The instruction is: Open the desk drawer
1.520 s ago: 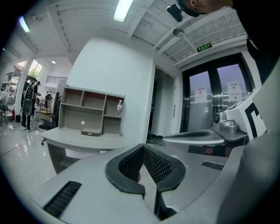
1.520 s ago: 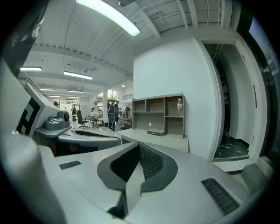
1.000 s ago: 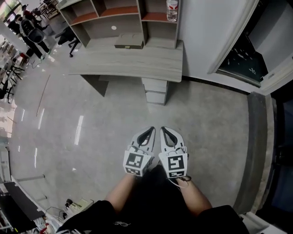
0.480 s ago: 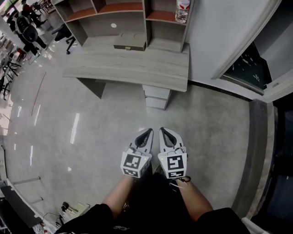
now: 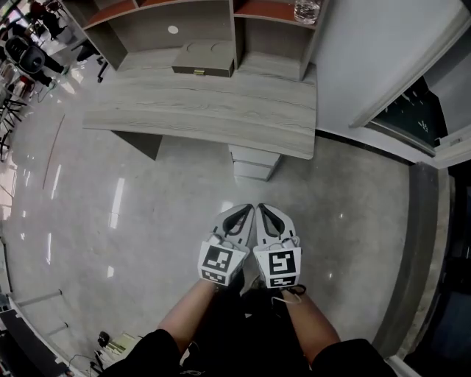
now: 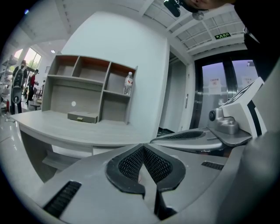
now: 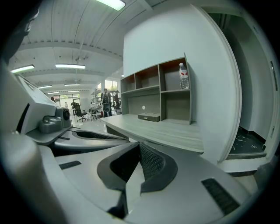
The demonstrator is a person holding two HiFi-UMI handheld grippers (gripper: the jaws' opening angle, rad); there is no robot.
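A light wood desk (image 5: 206,114) stands against the white wall, a good way ahead of both grippers. Under its right end, a pale drawer stack (image 5: 254,163) shows its closed fronts. My left gripper (image 5: 241,213) and right gripper (image 5: 266,213) hang side by side over the floor, well short of the drawers and touching nothing. Both are shut with nothing between the pads. The desk (image 6: 83,131) also fills the left gripper view, with the right gripper (image 6: 197,139) beside it. In the right gripper view the desk (image 7: 162,131) lies ahead.
A shelf unit (image 5: 176,22) stands on the desk, with a flat box (image 5: 204,68) in front of it and a water bottle (image 7: 184,76) in its right bay. A dark doorway (image 5: 412,110) opens at the right. People and chairs (image 5: 22,44) are far left. Polished floor lies around me.
The desk and drawer stack have drawn nearer and lower in the head view. Both grippers stay together, shut, in front of the body.
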